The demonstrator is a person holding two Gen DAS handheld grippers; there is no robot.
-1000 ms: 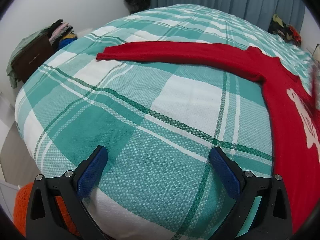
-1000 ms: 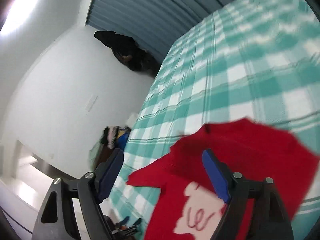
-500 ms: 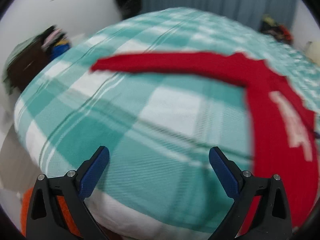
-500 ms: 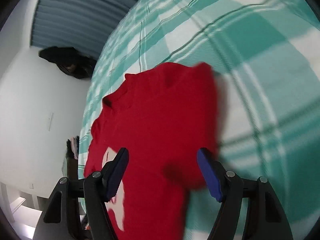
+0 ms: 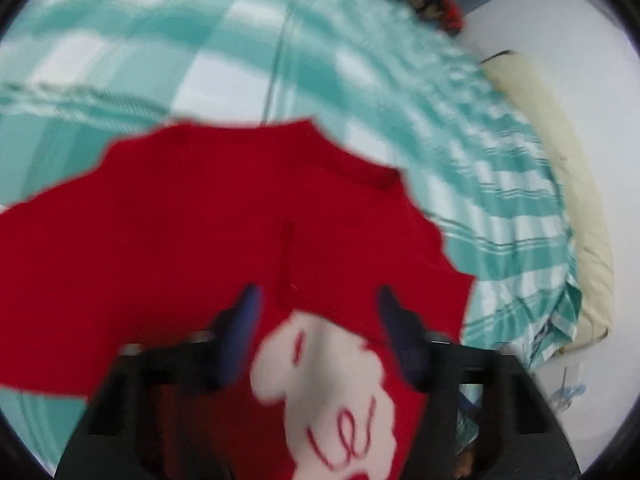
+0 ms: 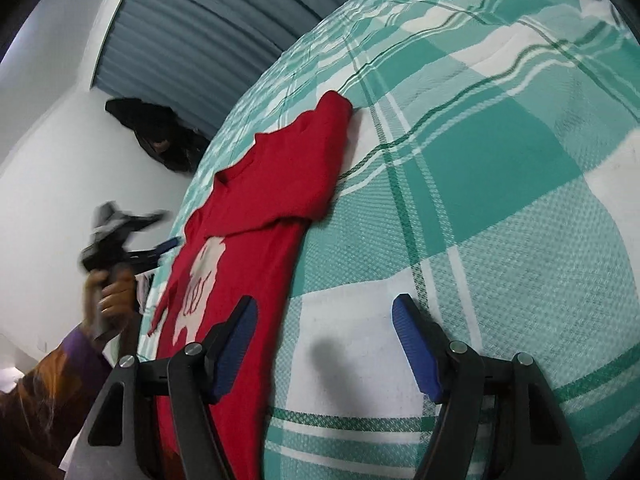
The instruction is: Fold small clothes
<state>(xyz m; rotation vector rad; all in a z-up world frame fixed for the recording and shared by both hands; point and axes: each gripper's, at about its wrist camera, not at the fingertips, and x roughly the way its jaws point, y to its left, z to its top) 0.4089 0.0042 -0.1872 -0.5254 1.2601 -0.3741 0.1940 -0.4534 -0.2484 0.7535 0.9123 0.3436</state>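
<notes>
A small red sweater (image 6: 272, 184) with a white printed figure (image 6: 200, 276) lies on the green-and-white checked bedspread (image 6: 500, 168). One sleeve is folded over its chest. My right gripper (image 6: 324, 320) is open and empty, just above the bed beside the sweater's right edge. My left gripper (image 5: 316, 308) is open and empty, hovering over the sweater (image 5: 200, 232) near the white figure (image 5: 344, 396); that view is blurred. The left gripper also shows in the right wrist view (image 6: 160, 248), held in a hand at the bed's left side.
A cream pillow (image 5: 560, 184) lies along the bed's far edge by the white wall. Blue curtains (image 6: 208, 20) hang behind the bed, with dark clothes (image 6: 160, 136) hanging beside them. The person's arm (image 6: 60, 368) is at lower left.
The right gripper has let the sleeve down over the sweater's chest and drawn back to the right. The left gripper has swung from the bare bedspread to above the sweater's front.
</notes>
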